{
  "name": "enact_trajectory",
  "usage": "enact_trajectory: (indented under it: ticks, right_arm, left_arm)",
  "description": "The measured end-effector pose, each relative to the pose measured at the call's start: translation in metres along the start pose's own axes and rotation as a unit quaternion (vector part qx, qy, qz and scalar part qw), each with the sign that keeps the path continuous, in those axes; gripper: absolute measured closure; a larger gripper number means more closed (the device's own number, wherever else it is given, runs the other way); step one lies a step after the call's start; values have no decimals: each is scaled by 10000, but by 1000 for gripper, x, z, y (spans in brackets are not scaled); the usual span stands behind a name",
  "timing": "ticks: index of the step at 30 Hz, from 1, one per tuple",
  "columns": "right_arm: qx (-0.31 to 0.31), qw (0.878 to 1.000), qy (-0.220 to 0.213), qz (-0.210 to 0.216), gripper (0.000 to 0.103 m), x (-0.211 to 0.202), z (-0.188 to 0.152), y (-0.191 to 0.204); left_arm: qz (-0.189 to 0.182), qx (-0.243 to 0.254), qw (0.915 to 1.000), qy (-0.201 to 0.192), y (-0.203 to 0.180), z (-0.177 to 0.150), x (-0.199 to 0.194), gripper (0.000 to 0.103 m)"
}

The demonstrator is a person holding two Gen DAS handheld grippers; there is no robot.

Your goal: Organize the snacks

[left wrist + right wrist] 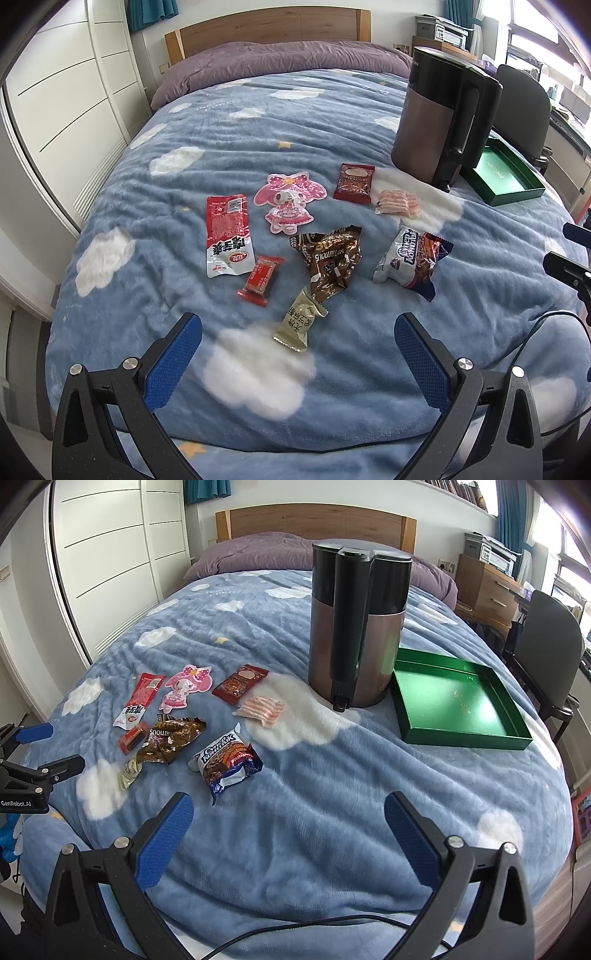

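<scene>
A: Left wrist view: my left gripper (298,345) has jaws wide apart, nothing in them, hovering over the blue cloud blanket (229,122). The beige snack packet (298,325) lies right between the fingertips, just ahead. Snacks all loose on the blanket: brown crinkled bag (330,260), small red bar (260,279), long red-and-white packet (227,234), pink character pack (290,201), dark red sachet (354,182), pink striped candy pack (398,202), blue-and-white cookie pack (412,260).

B: Step?

A: Start, I judge. Nothing sorted yet. The green tray (458,698) looks empty, so probably that's the target.

B: Right side?

A: My right gripper (290,825) is also spread wide and empty, over bare blanket, the cookie pack (225,766) nearest, ahead to its left.

B: Next move?

A: Likely lower the left onto the beige packet and pinch its thin edge; soft fleece underneath, so it may sink or slip.

B: View differences?

A: Right wrist shows the whole tray interior beside the kettle (358,627); the left view sees only a corner behind the kettle. Left view shows the packets' print far more clearly.
</scene>
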State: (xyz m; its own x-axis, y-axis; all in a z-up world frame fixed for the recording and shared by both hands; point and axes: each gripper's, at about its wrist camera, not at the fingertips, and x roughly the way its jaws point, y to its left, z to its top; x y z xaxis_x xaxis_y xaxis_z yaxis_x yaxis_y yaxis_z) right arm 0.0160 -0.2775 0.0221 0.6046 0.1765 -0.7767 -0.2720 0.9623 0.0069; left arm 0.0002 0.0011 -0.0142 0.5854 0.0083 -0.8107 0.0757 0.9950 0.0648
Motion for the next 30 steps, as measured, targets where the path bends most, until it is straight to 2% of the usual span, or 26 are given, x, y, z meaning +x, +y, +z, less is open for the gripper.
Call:
enact_trajectory:
  ticks: [30]
  right_arm:
    - [17, 10000, -18, 22, 0, 1, -4, -4]
  left_arm:
    - [-5, 12, 10000, 65, -1, -3, 4, 1]
